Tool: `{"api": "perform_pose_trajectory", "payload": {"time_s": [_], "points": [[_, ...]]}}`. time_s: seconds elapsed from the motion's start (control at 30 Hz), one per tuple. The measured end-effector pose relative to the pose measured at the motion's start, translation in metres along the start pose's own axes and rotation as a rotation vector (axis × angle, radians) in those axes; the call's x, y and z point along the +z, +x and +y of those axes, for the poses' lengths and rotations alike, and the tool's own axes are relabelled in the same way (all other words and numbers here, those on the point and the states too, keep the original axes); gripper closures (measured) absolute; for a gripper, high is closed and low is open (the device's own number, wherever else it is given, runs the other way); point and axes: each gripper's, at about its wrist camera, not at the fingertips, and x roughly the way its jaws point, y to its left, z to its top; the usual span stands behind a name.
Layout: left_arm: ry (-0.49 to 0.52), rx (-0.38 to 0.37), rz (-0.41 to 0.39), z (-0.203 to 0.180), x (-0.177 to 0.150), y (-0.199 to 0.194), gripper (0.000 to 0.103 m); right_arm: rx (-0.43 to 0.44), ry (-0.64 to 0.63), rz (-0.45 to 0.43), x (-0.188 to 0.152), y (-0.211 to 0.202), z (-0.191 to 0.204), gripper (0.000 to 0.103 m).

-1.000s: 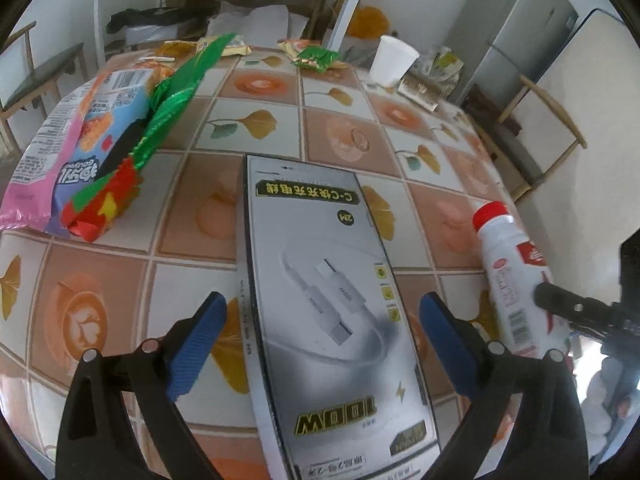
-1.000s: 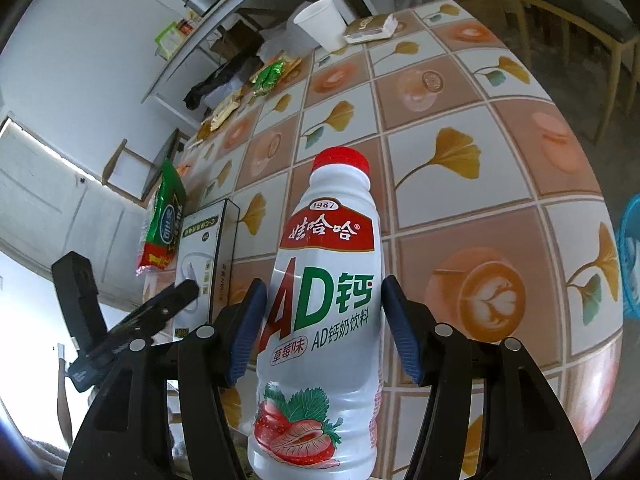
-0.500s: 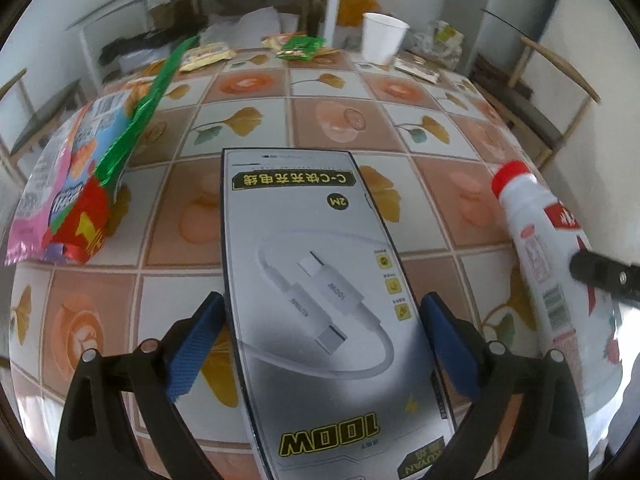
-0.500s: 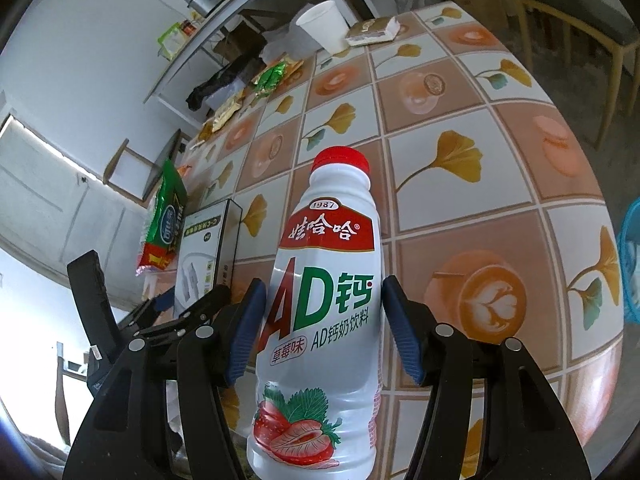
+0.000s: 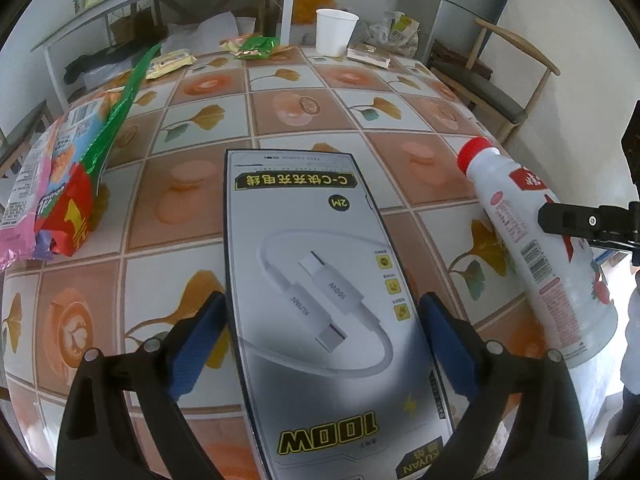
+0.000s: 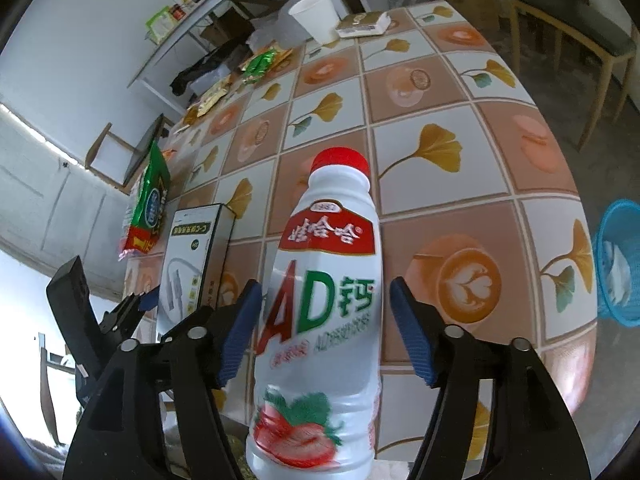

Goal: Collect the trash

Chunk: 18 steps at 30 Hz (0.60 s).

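Note:
A white AD-calcium milk bottle [image 6: 320, 320] with a red cap stands between the pads of my right gripper [image 6: 326, 320]. Its jaws are opening, a narrow gap shows on each side, and the bottle looks blurred and leans slightly. In the left wrist view the same bottle [image 5: 532, 248] is at the right, with a right finger [image 5: 580, 220] beside it. A grey cable box [image 5: 320, 280] lies on the tiled table [image 5: 304, 104]. My left gripper [image 5: 322, 320] straddles it, open, with the pads close beside its long sides. The box [image 6: 188, 264] also shows at the left of the right wrist view.
Pink and green snack bags [image 5: 60, 184] lie left of the box. A paper cup [image 5: 336, 32], small wrappers [image 5: 256, 46] and a flat packet [image 5: 368, 56] sit at the far edge. A blue basket [image 6: 620, 264] stands off the table's right side. A wooden chair [image 5: 492, 92] stands beyond the right edge.
My right jaws have widened off the bottle, which now leans and blurs. My left gripper has rolled and come closer, so the box sits straighter and fills the gap between the pads.

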Motion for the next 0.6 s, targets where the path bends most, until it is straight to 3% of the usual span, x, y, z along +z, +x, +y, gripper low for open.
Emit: {"api": "perform_pose_trajectory", "payload": {"time_s": [0.1, 0.4, 0.6], "points": [[-0.003, -0.004, -0.003, 0.0, 0.0, 0.0, 0.009, -0.011, 0.014, 0.008, 0.003, 0.003, 0.0, 0.034], [-0.006, -0.008, -0.006, 0.001, 0.001, 0.001, 0.009, -0.051, 0.045, 0.047, 0.008, 0.02, 0.0, 0.034], [-0.008, -0.01, -0.008, 0.001, 0.002, 0.001, 0.009, -0.071, 0.064, 0.064, 0.007, 0.024, -0.002, 0.041]]}}
